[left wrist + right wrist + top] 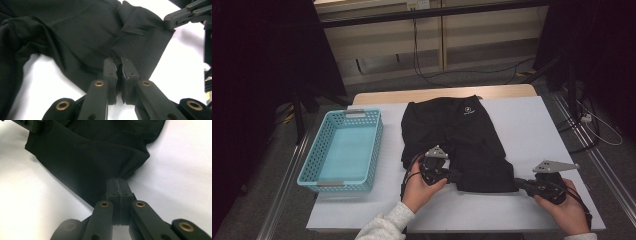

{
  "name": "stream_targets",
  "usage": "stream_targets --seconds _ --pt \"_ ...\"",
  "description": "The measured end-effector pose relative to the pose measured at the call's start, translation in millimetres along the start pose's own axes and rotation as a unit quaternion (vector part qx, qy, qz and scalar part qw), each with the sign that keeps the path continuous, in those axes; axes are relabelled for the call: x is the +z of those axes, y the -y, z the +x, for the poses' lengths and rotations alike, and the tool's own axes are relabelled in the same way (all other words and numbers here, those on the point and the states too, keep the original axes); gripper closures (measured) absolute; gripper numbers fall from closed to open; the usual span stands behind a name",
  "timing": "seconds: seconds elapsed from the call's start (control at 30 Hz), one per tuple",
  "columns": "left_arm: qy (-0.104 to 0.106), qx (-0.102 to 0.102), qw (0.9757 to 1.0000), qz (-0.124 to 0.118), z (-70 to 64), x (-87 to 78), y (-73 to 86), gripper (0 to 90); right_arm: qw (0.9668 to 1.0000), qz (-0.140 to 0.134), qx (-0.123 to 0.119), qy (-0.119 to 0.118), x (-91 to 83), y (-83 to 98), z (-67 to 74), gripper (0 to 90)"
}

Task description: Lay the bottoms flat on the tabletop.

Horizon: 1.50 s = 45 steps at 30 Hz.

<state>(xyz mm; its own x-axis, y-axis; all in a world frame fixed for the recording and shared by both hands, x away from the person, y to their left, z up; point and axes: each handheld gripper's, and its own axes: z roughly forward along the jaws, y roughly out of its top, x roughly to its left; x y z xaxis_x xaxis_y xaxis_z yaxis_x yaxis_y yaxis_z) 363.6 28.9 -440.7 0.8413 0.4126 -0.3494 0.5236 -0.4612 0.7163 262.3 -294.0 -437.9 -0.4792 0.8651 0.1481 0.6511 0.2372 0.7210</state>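
A black garment with a small white logo lies spread on the white table. My left gripper is at its near edge, and in the left gripper view the left gripper is shut on a fold of the black garment. My right gripper is at the garment's near right corner. Seen from the right gripper view, the right gripper is shut on that corner of the garment. A hand holds each gripper near the table's front edge.
A light blue plastic basket stands on the table's left part, beside the garment. The right gripper's jaws reach the cloth at the top right of the left gripper view. Cables lie on the floor beyond the table.
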Motion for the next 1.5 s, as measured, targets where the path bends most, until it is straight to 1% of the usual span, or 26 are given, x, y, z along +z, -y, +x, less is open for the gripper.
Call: stream_targets --seconds 0.13,0.17,0.37,0.43,0.5,0.57,0.67,0.7,0.77,0.8,0.83,0.9,0.97,1.0,1.03,1.07,1.1,1.13,1.17,1.2,1.27,1.33,1.37,1.47,1.5 --pt "0.007 0.003 1.0000 0.005 -5.5 2.2 1.4 83.8 1.0000 -0.002 0.007 -0.002 -8.9 4.0 -2.3 90.0" --pt "0.008 0.007 0.9999 0.008 -7.6 2.4 1.9 83.8 1.0000 -0.001 0.007 -0.001 -10.5 5.0 -2.6 90.0" --pt "0.021 0.010 0.9996 0.017 -14.9 2.4 4.0 83.3 0.9999 0.003 0.012 0.001 -20.4 15.0 -3.6 90.0" --pt "0.021 0.012 0.9995 0.022 -17.3 3.1 4.3 83.4 0.9999 0.005 0.015 -0.001 -23.2 18.0 -3.3 90.0" --pt "0.025 0.013 0.9994 0.022 -18.7 3.9 4.3 83.8 0.9999 0.009 0.012 -0.003 -25.4 20.7 -2.9 90.0" --pt "0.030 0.012 0.9991 0.029 -19.9 4.4 4.3 84.4 0.9999 0.011 0.011 -0.005 -26.7 22.8 -2.2 90.0" --pt "0.030 0.015 0.9991 0.027 -22.2 2.6 3.0 84.6 0.9998 0.019 0.007 -0.008 -27.9 25.1 -0.9 90.0" --pt "0.033 0.016 0.9990 0.026 -22.9 1.9 2.6 84.8 0.9997 0.021 0.005 -0.009 -28.4 25.6 0.0 90.0" --pt "0.030 0.019 0.9990 0.027 -23.8 -0.6 2.9 84.8 0.9995 0.029 0.004 -0.009 -29.7 27.2 2.1 90.0" --pt "0.030 0.018 0.9991 0.025 -24.5 -1.1 3.6 84.8 0.9996 0.026 0.010 -0.010 -31.4 28.8 4.3 90.0" --pt "0.031 0.017 0.9989 0.030 -25.2 -1.5 4.4 84.8 0.9995 0.025 0.012 -0.014 -32.5 30.6 6.9 90.0" --pt "0.033 0.018 0.9987 0.035 -26.2 0.1 6.4 84.7 0.9994 0.034 0.000 -0.010 -33.6 33.4 12.0 90.0" --pt "0.036 0.020 0.9985 0.036 -27.3 2.0 7.4 83.9 0.9991 0.041 0.004 -0.014 -34.2 35.8 13.7 90.0" --pt "0.028 0.017 0.9988 0.036 -29.0 2.0 7.5 83.0 0.9991 0.041 0.004 -0.011 -34.0 36.0 13.2 88.6" --pt "0.038 0.018 0.9985 0.035 -28.3 2.2 7.8 82.8 0.9992 0.040 0.007 -0.001 -34.1 35.1 13.0 83.5" --pt "0.036 0.018 0.9984 0.039 -28.3 2.1 7.8 82.4 0.9994 0.034 0.009 0.004 -33.9 33.6 12.3 77.9" --pt "0.036 0.016 0.9983 0.041 -27.8 2.2 8.0 82.2 0.9995 0.023 0.017 0.011 -33.7 30.6 11.8 71.2" --pt "0.038 0.014 0.9983 0.042 -27.2 2.6 8.2 82.3 0.9995 0.009 0.019 0.024 -32.9 26.6 11.1 64.5" --pt "0.039 0.013 0.9983 0.042 -26.8 3.0 8.5 82.2 0.9993 0.001 0.019 0.033 -30.9 22.1 10.3 63.0" --pt "0.039 0.012 0.9982 0.044 -26.4 3.6 9.0 82.3 0.9992 -0.003 0.017 0.036 -27.5 17.5 8.3 62.3" --pt "0.038 0.012 0.9981 0.048 -25.7 4.7 9.7 82.3 0.9985 -0.015 0.020 0.048 -16.7 9.0 2.1 60.4" --pt "0.040 0.011 0.9980 0.048 -25.7 5.1 9.9 82.4 0.9978 -0.017 0.031 0.055 -3.7 2.0 -5.0 58.9" --pt "0.040 0.011 0.9980 0.047 -25.6 5.1 9.9 82.4 0.9977 -0.016 0.032 0.058 2.4 -1.1 -7.6 58.9" --pt "0.041 0.008 0.9981 0.045 -23.7 5.0 9.8 82.5 0.9980 -0.020 0.027 0.054 20.1 -12.3 -11.8 57.4" --pt "0.041 0.005 0.9983 0.041 -23.5 4.9 9.6 82.8 0.9980 -0.018 0.027 0.054 23.6 -14.7 -12.1 57.4"
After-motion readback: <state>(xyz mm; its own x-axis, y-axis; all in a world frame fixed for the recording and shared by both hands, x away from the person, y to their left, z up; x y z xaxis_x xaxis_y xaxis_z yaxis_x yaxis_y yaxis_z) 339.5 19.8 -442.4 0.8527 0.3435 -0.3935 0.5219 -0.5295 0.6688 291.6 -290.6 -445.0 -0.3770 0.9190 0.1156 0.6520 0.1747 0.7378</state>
